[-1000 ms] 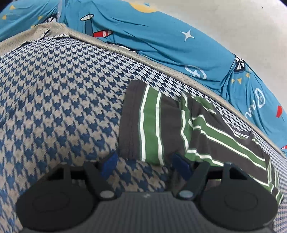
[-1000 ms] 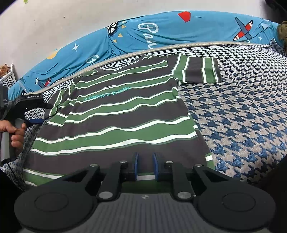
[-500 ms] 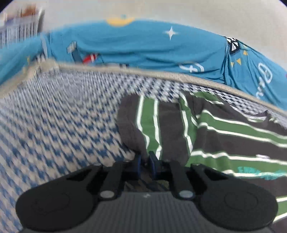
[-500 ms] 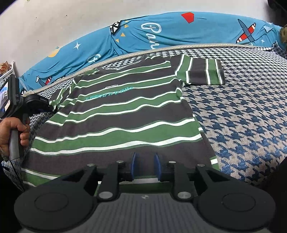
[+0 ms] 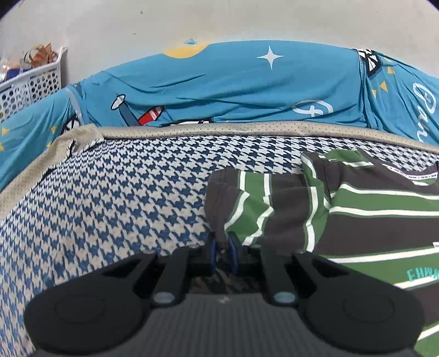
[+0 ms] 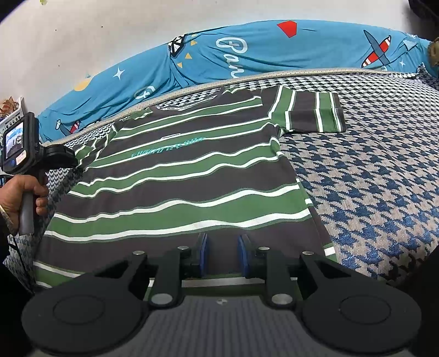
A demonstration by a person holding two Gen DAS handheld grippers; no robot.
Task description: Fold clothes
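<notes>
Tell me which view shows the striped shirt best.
The right wrist view: the whole striped shirt lies spread on the bed cover. The left wrist view shows only one sleeve and shoulder, pinched by the left gripper.

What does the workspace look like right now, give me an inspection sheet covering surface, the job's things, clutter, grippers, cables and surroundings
Surface: bed cover, blue and beige houndstooth, beige trim at the far edge.
Job's things: striped shirt lying flat, chest print up; right sleeve spread out; left sleeve bunched and lifted at its hem.
Clutter: nothing seen on the cover.
Grippers: left gripper shut on the left sleeve's hem; right gripper at the shirt's bottom hem, cloth between its pads.
Cables: a thin dark cord below the hand.
Surroundings: blue printed sheet along a pale wall; white basket in the corner.
</notes>
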